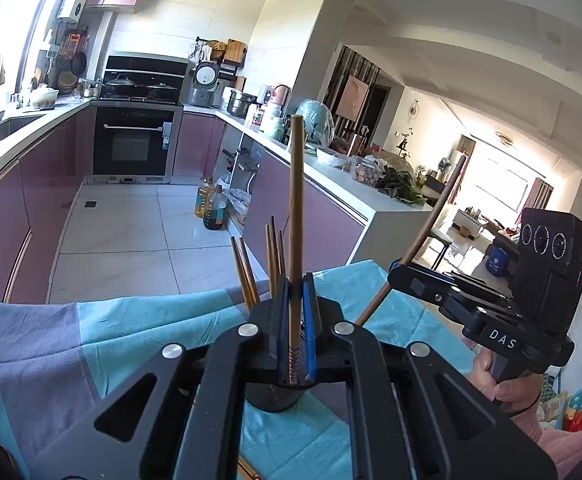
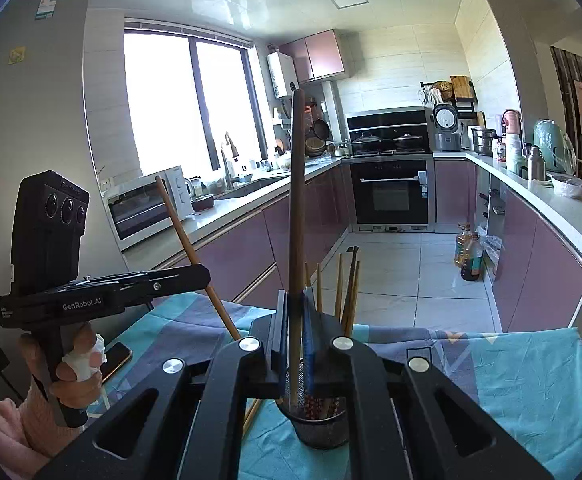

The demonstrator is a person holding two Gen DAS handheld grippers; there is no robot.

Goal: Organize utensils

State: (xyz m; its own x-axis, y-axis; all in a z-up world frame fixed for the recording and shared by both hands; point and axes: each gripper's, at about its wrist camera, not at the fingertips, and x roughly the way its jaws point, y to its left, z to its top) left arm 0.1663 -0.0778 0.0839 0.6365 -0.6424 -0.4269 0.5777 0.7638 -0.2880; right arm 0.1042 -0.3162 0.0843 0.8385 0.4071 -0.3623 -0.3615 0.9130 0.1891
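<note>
My left hand-held gripper (image 1: 296, 300) is clamped on one light chopstick (image 1: 296, 200), which stands near upright between the pads with its ribbed tip down near the jaw base. My right hand-held gripper (image 2: 296, 312) is clamped on a darker chopstick (image 2: 297, 200), also near upright and leaning a little to the left at the top. Just below and ahead of both grippers sits a dark mesh holder (image 2: 318, 424) on the table, which is covered by a blue-grey cloth (image 2: 531, 380). Several more chopsticks (image 2: 349, 288) stand in the holder, fanning out just past my right gripper's fingertips. Both gripped sticks sit above the holder; I can't tell whether their tips touch it. A phone (image 2: 115, 360) lies on the cloth, left of my right gripper and under my left hand (image 2: 75, 376).
</note>
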